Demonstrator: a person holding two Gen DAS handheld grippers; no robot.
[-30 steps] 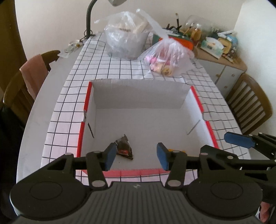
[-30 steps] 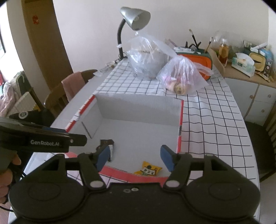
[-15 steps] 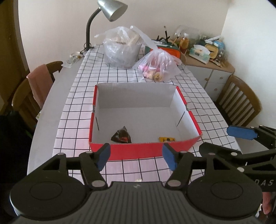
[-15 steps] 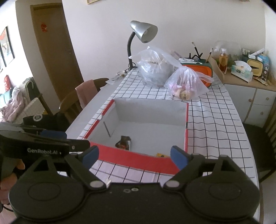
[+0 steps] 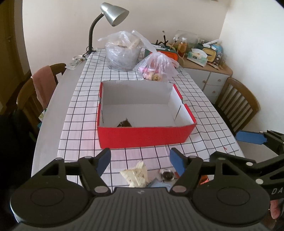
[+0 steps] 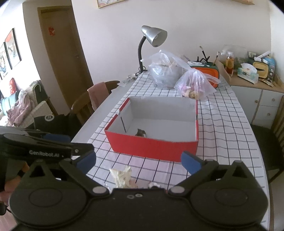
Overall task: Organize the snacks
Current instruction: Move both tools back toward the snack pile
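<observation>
A red box (image 5: pixel 145 136) with a white inside stands on the checked tablecloth; it also shows in the right wrist view (image 6: pixel 152 147). A dark snack packet (image 5: pixel 124 123) lies inside near its front wall, also visible in the right wrist view (image 6: pixel 141 132). My left gripper (image 5: pixel 140 162) is open and empty, in front of the box, above a pale snack wrapper (image 5: pixel 135 173) and a small dark round snack (image 5: pixel 166 175). My right gripper (image 6: pixel 138 160) is open and empty above the same pale wrapper (image 6: pixel 122 176). A yellow snack in the box is hidden by the front wall.
Two clear plastic bags, a big one (image 5: pixel 122 53) and a smaller one (image 5: pixel 157 68), sit behind the box. A grey desk lamp (image 5: pixel 110 16) stands at the back. Wooden chairs stand at the left (image 5: pixel 33 94) and the right (image 5: pixel 237 103). A cluttered cabinet (image 5: pixel 204 58) is at back right.
Both grippers have pulled back and up from the box toward the table's near edge. Loose snacks at the front edge have come into view beneath them.
</observation>
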